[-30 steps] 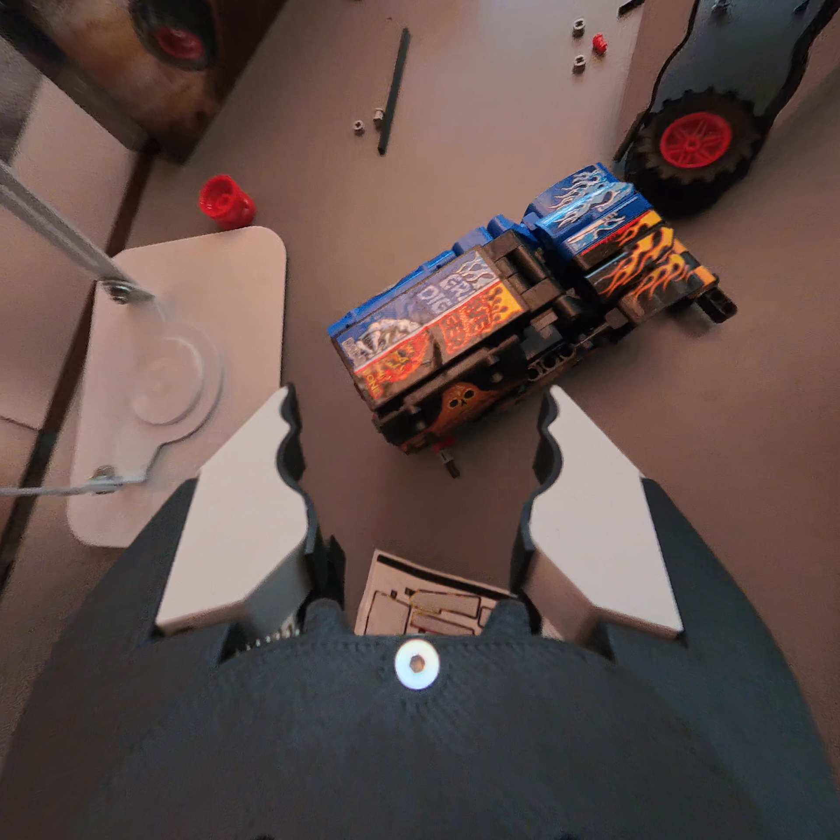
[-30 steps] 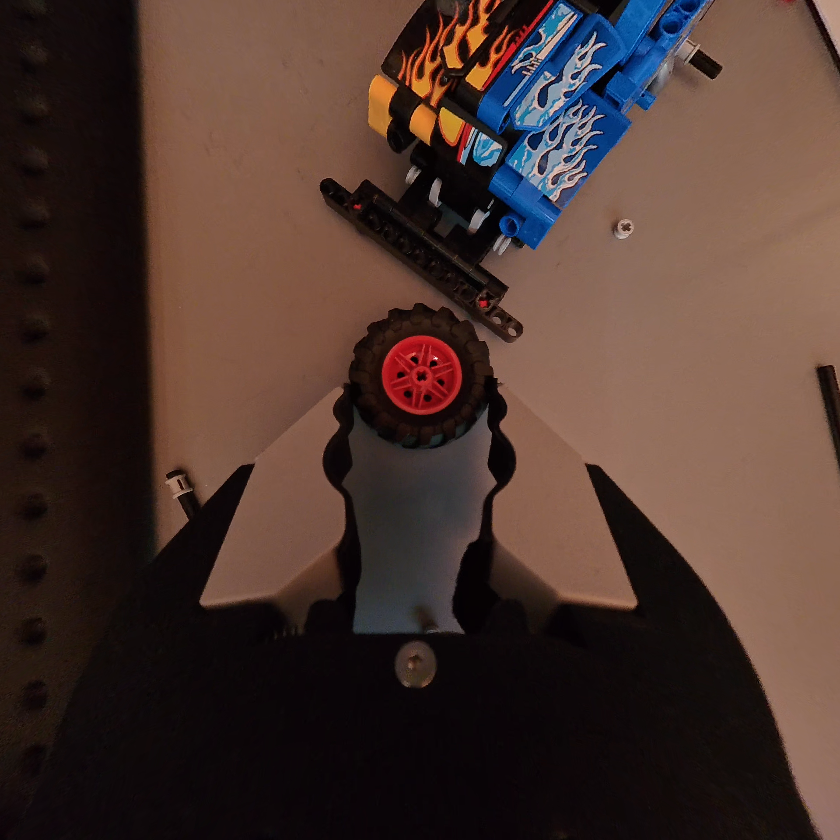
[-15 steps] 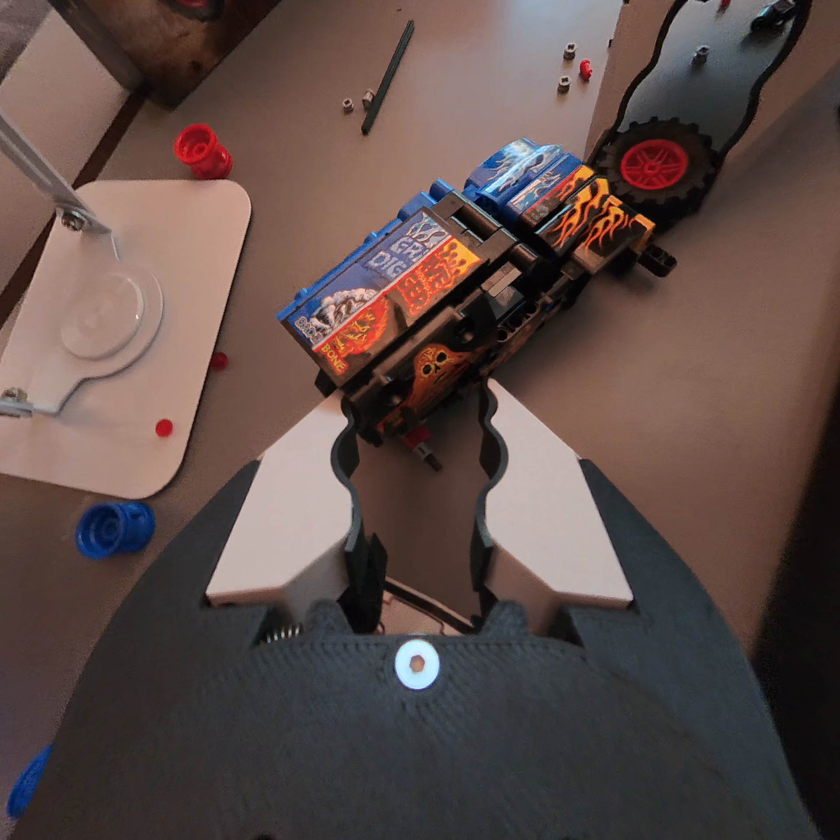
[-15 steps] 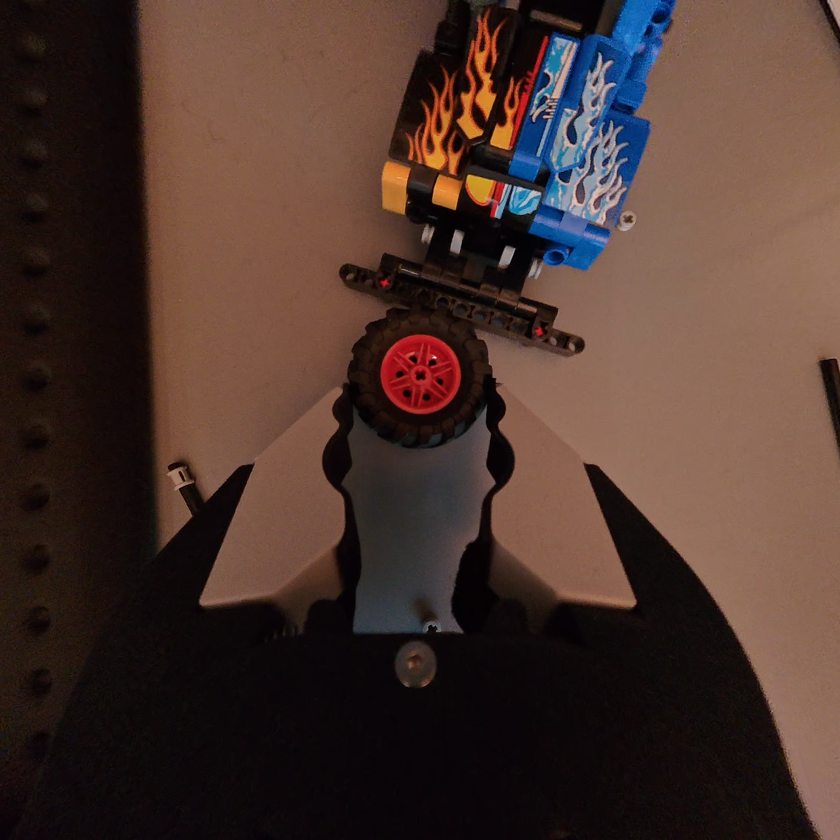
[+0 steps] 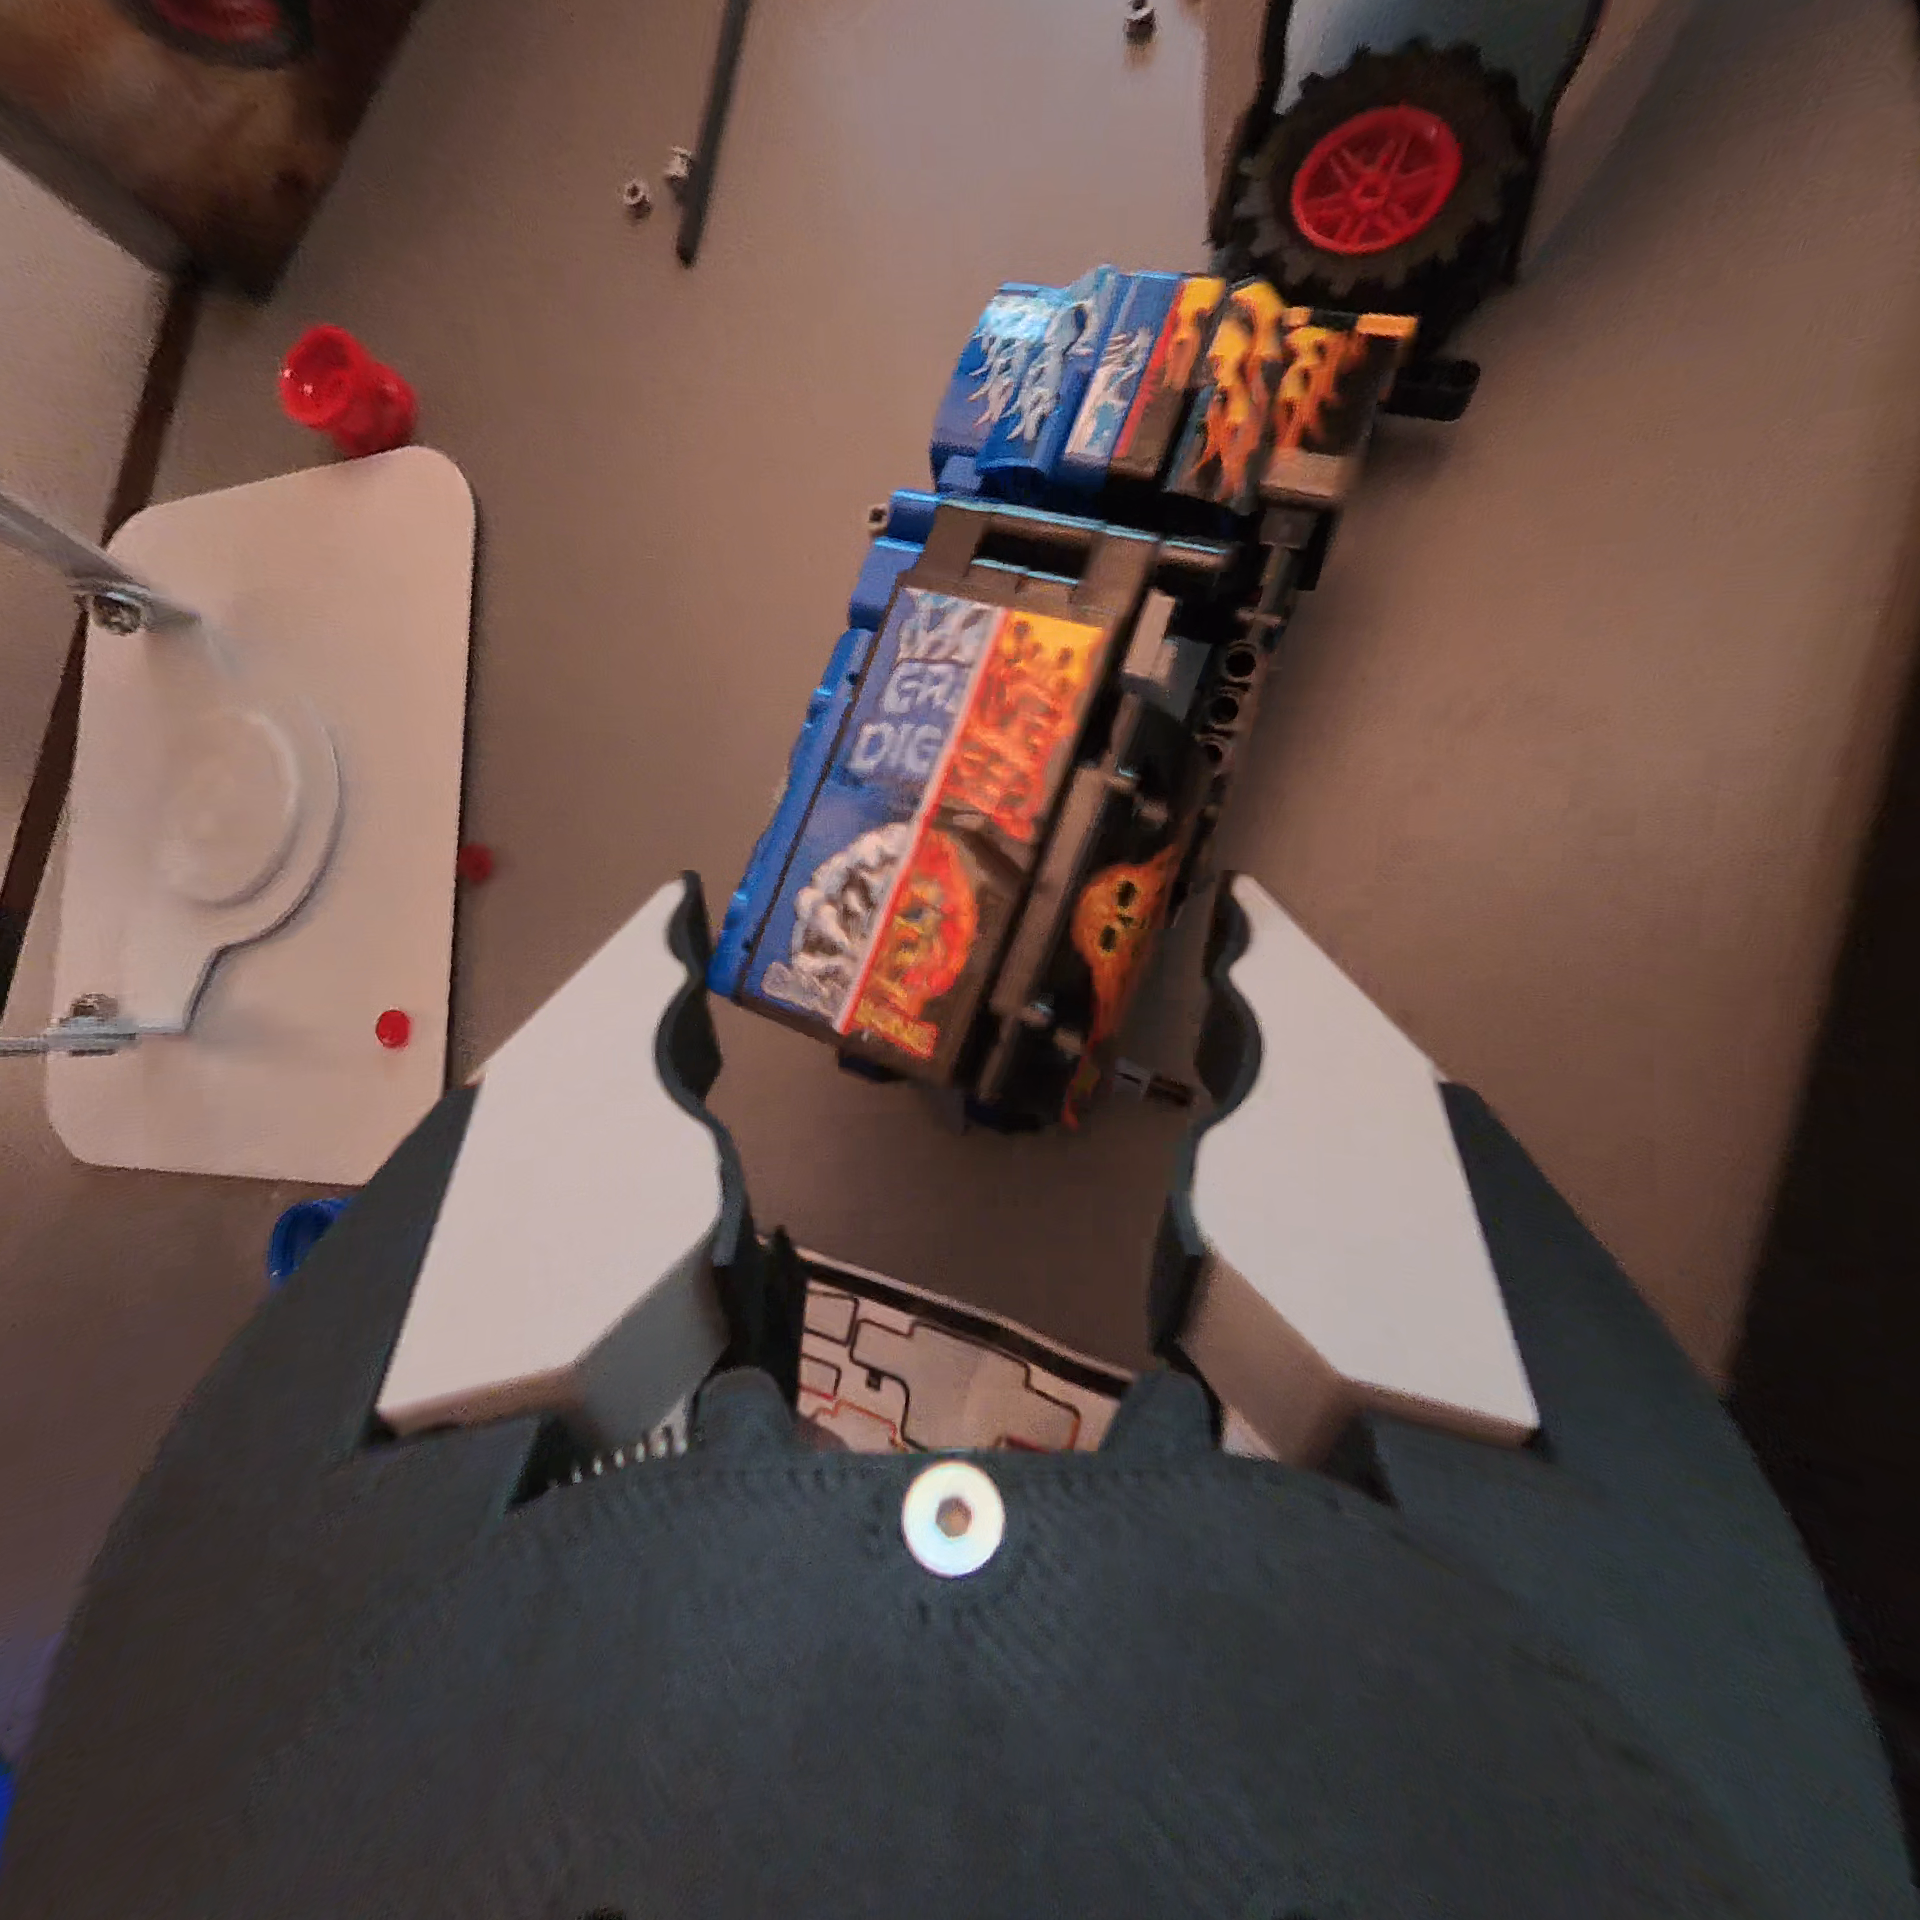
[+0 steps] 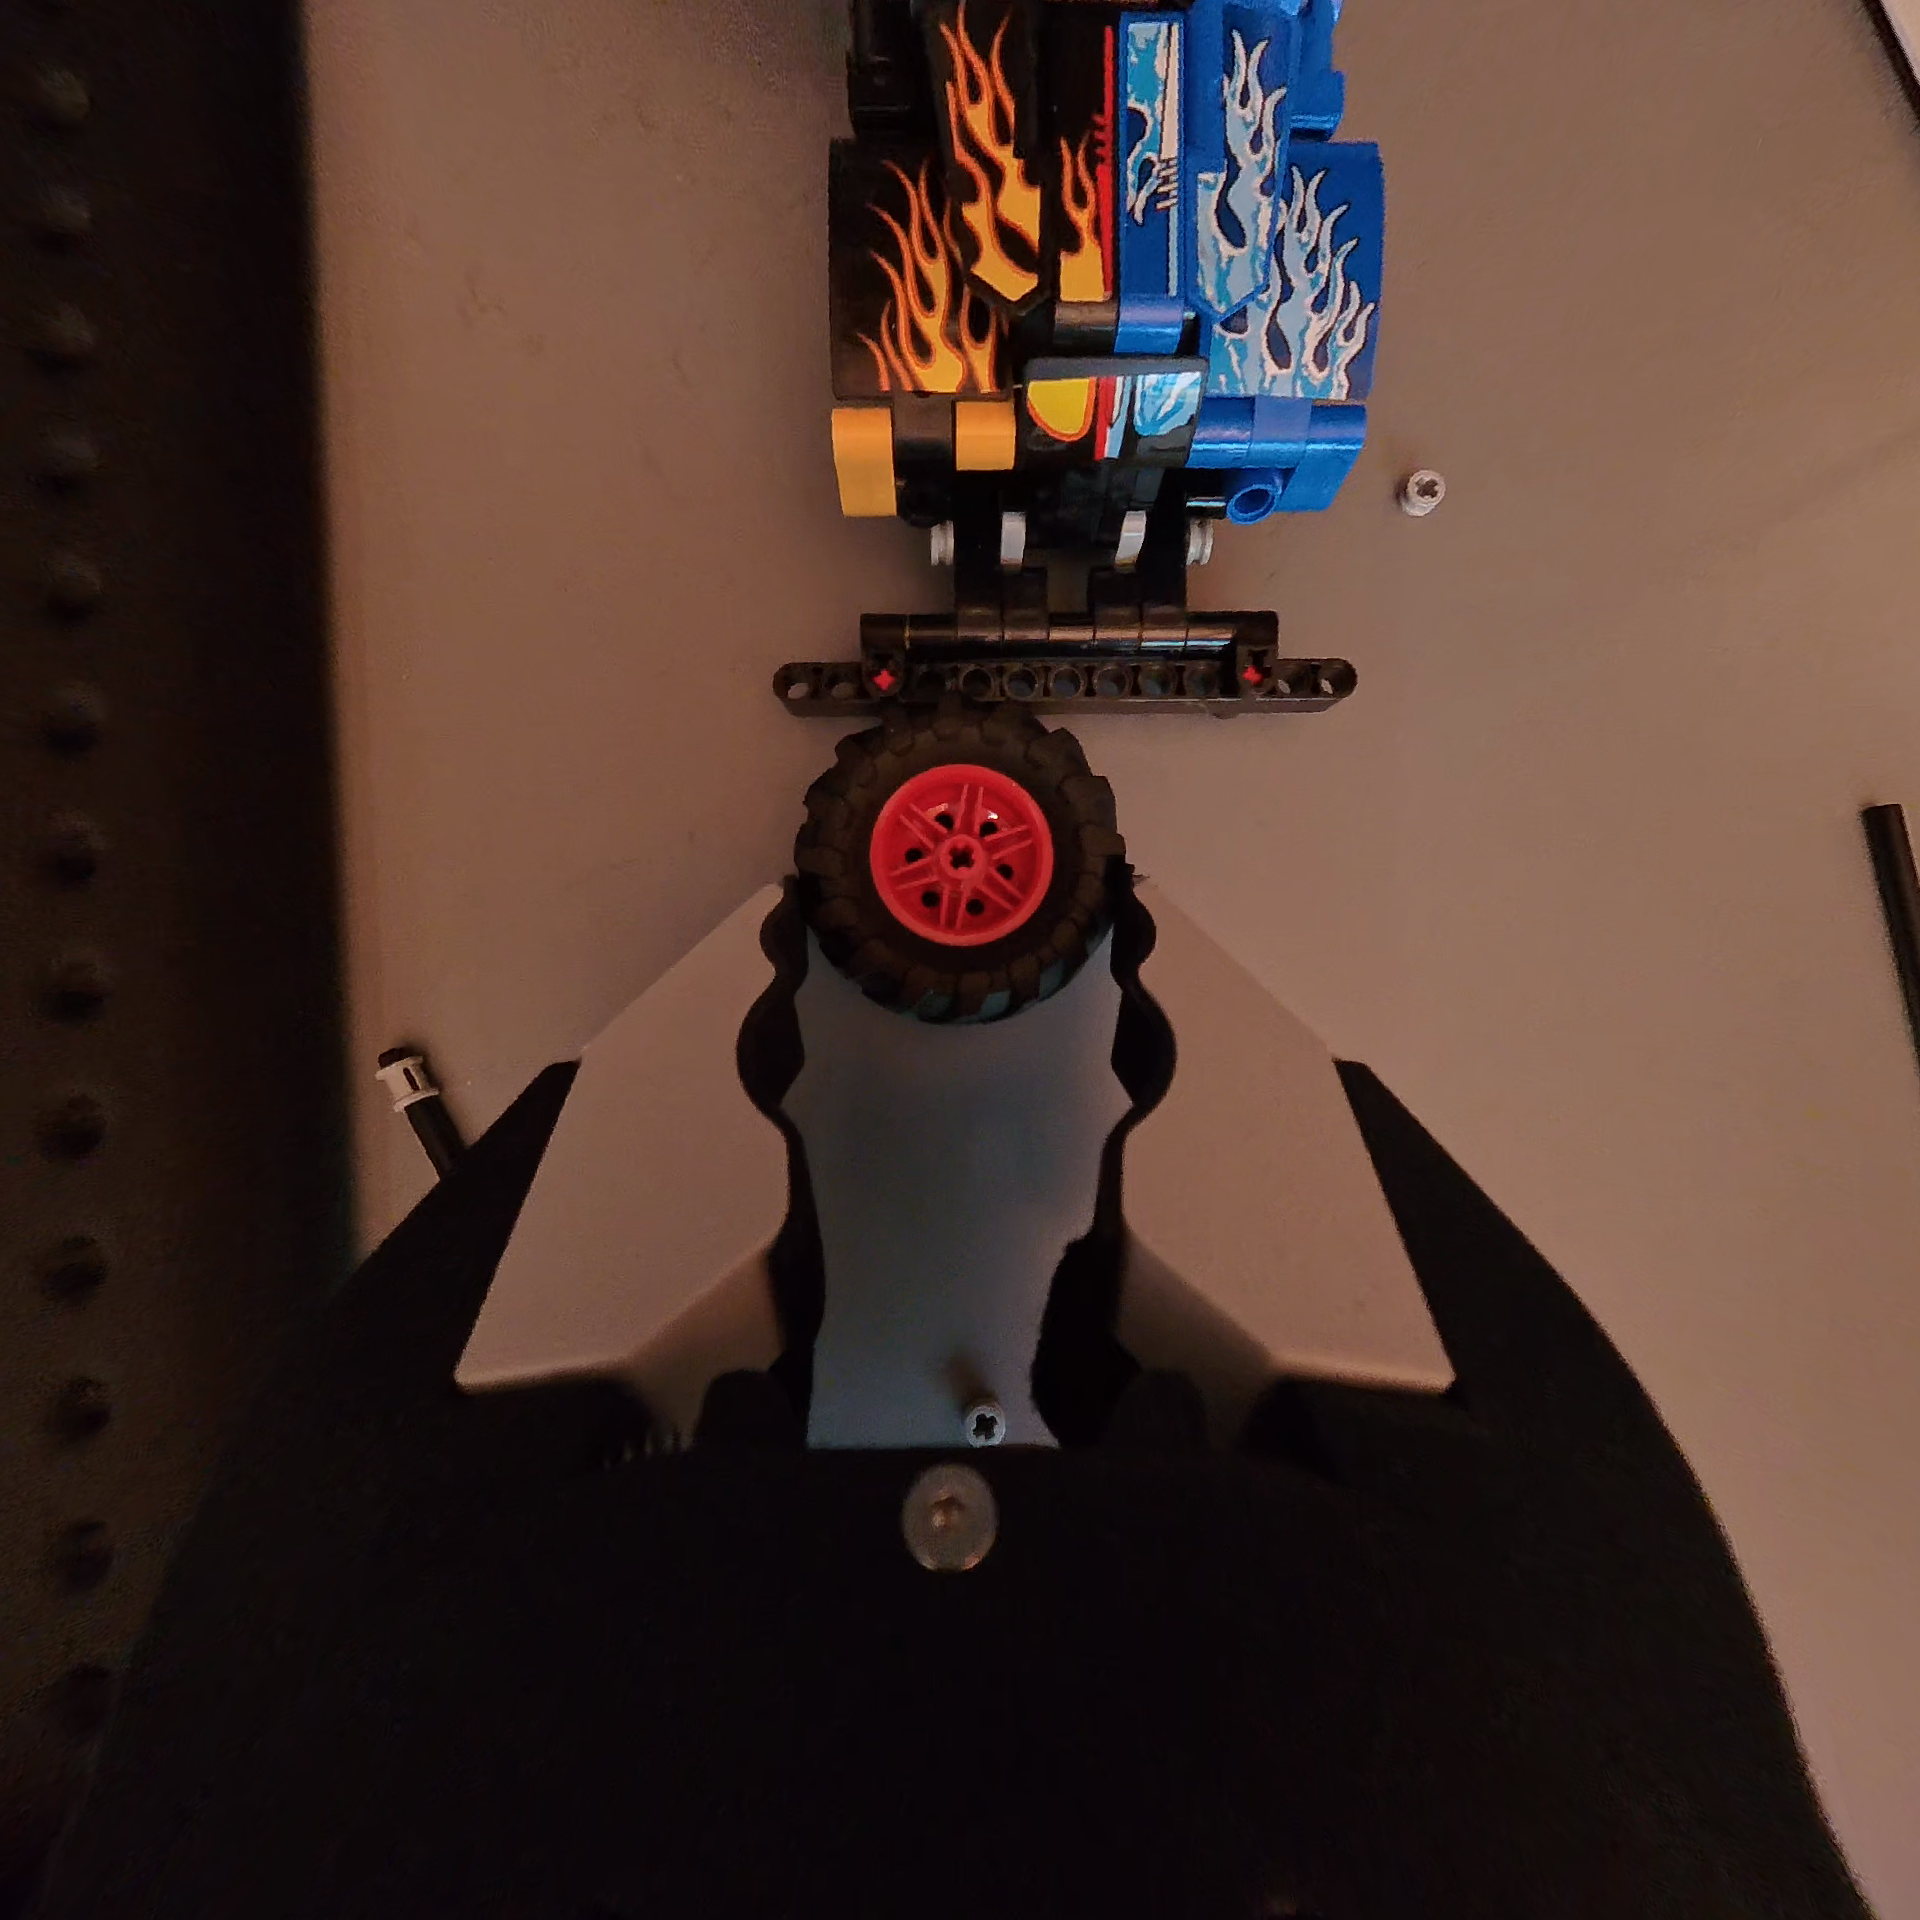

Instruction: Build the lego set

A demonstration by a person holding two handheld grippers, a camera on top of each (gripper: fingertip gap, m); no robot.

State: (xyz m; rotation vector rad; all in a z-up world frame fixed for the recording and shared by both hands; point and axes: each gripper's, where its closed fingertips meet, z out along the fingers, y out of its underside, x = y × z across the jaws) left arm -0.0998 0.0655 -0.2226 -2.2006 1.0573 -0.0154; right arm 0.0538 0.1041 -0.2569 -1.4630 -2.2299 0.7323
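A blue and black Lego truck body (image 5: pixel 997 748) with flame stickers lies on the grey table. My left gripper (image 5: pixel 961 935) is open, and its fingertips stand on either side of the truck's rear end. My right gripper (image 6: pixel 961 904) is shut on a black tyre with a red hub (image 6: pixel 961 857). The tyre's tread rests against the black holed beam (image 6: pixel 1065 686) at the truck's front (image 6: pixel 1101 260). The tyre and right gripper also show in the left wrist view (image 5: pixel 1371 182), beyond the truck's nose.
A white stand base (image 5: pixel 260 831) lies left of the truck, with a red hub (image 5: pixel 348 390) and a blue hub (image 5: pixel 301 1236) near it. A sticker sheet (image 5: pixel 956 1371) lies under my left gripper. A black axle (image 5: pixel 712 135), a grey bush (image 6: pixel 1421 490) and a pin (image 6: pixel 410 1091) lie loose.
My left gripper has opened wider and moved up around the truck's rear. The truck has swung round in line with my right gripper, and its front beam now meets the tyre.
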